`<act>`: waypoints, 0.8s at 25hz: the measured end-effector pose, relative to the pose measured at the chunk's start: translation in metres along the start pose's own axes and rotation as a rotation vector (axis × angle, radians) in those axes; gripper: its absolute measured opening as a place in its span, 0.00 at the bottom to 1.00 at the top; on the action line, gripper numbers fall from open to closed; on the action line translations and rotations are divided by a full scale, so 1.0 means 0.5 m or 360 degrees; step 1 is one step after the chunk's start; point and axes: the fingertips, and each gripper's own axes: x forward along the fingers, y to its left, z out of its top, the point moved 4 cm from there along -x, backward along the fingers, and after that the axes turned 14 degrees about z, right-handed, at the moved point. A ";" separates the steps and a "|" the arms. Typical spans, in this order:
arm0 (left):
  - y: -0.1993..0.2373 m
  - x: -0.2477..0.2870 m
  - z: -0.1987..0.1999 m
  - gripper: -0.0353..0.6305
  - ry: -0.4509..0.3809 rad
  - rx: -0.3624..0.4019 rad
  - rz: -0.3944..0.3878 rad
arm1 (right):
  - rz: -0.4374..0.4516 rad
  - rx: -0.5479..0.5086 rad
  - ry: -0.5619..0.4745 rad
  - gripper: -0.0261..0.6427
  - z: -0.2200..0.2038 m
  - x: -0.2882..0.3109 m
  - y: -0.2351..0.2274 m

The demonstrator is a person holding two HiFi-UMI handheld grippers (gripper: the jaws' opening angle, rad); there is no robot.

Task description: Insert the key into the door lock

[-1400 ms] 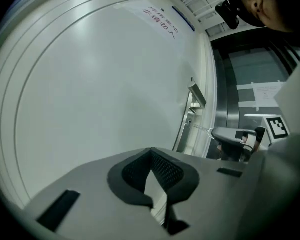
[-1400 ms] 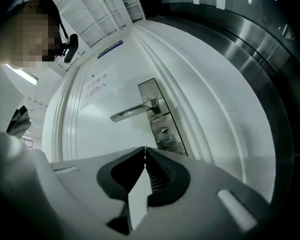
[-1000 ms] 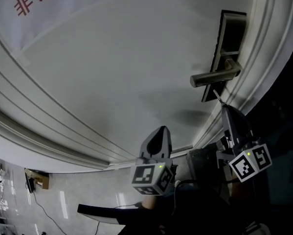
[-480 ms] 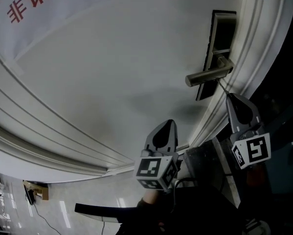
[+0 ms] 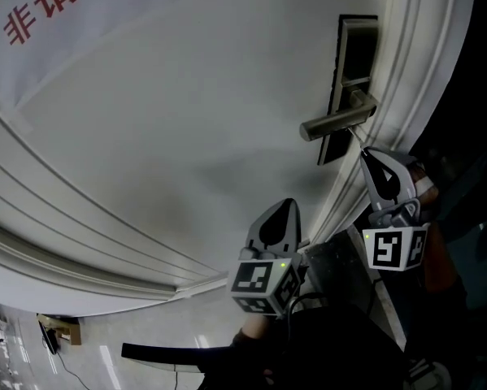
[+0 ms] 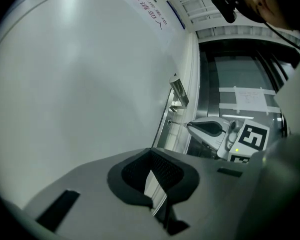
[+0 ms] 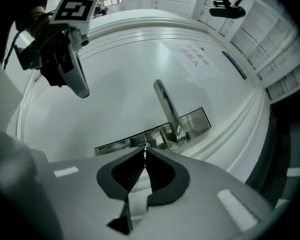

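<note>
The key [image 7: 145, 155] is clamped in the right gripper [image 7: 144, 150], tip just beside the lock plate [image 7: 117, 145] at the door's edge. It should be aligned with the keyhole, then advanced straight. The left gripper [image 6: 151, 154] is closed, empty.

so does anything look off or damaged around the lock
nothing stands out: the lock plate and lever handle look straight and intact, and the key in the right tool points at the plate.
</note>
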 end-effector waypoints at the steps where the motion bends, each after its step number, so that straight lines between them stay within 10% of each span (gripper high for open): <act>1: 0.002 0.000 0.000 0.05 0.0003 0.0009 0.0005 | 0.0002 -0.0052 0.0021 0.06 0.000 0.002 0.003; 20: 0.007 -0.004 -0.004 0.05 0.0011 -0.0004 -0.0025 | 0.0006 -0.0472 0.0190 0.06 0.003 0.025 0.008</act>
